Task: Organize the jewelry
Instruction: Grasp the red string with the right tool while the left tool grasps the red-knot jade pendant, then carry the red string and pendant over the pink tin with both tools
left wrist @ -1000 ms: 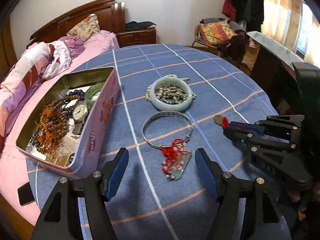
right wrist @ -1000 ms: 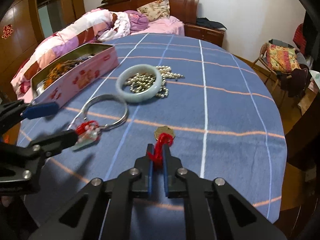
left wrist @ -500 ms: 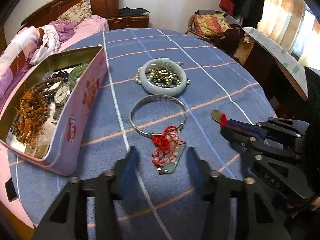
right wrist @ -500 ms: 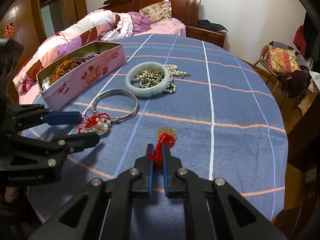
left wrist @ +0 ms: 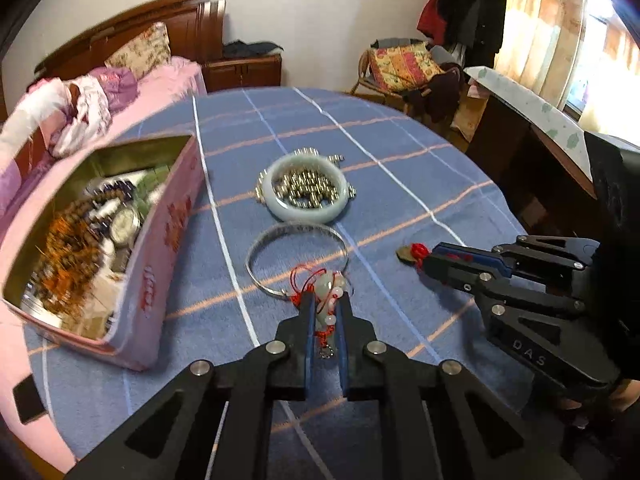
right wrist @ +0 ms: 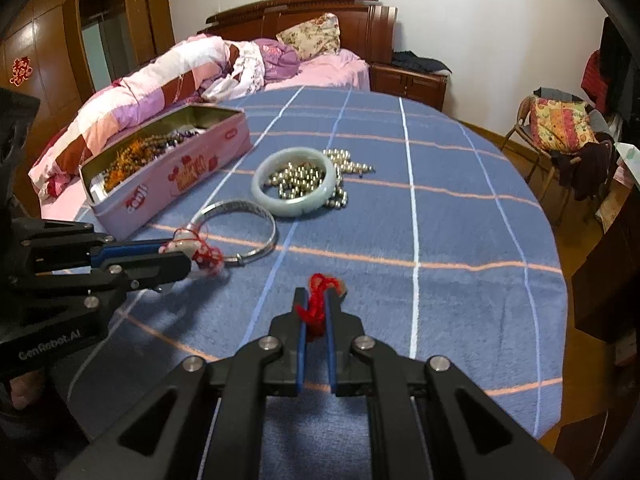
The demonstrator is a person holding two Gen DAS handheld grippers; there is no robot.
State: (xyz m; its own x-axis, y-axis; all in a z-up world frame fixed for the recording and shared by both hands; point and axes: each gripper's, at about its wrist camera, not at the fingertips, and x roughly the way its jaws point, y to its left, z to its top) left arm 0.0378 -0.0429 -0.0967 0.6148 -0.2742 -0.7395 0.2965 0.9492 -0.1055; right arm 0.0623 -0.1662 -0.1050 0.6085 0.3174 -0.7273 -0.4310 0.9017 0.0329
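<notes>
My left gripper (left wrist: 324, 300) is closing its jaws on a pale jade pendant (left wrist: 329, 289) with a red cord, and the pads press it from both sides. The pendant sits against the near rim of a silver bangle (left wrist: 248, 264) on the blue checked cloth. From the right wrist, the left gripper (right wrist: 184, 256) shows at the left with the pendant (right wrist: 182, 245) at its tips. My right gripper (right wrist: 316, 296) is shut on the red cord (right wrist: 318, 306) of a brass coin charm (right wrist: 342, 289) that rests on the cloth. The left wrist view shows that right gripper (left wrist: 430, 260) and the coin charm (left wrist: 403, 254) too.
An open pink tin (left wrist: 172, 232) with several beads and a watch stands at the left. A jade bangle (left wrist: 304, 214) lies on a silver bead necklace (left wrist: 308, 188) beyond the silver bangle (right wrist: 240, 205). The round table's edge curves off to the right. A bed stands behind.
My left gripper's jaws went from wide open to closed on the jade pendant, which now stands between the pads. The right gripper kept its hold on the red cord and stayed put.
</notes>
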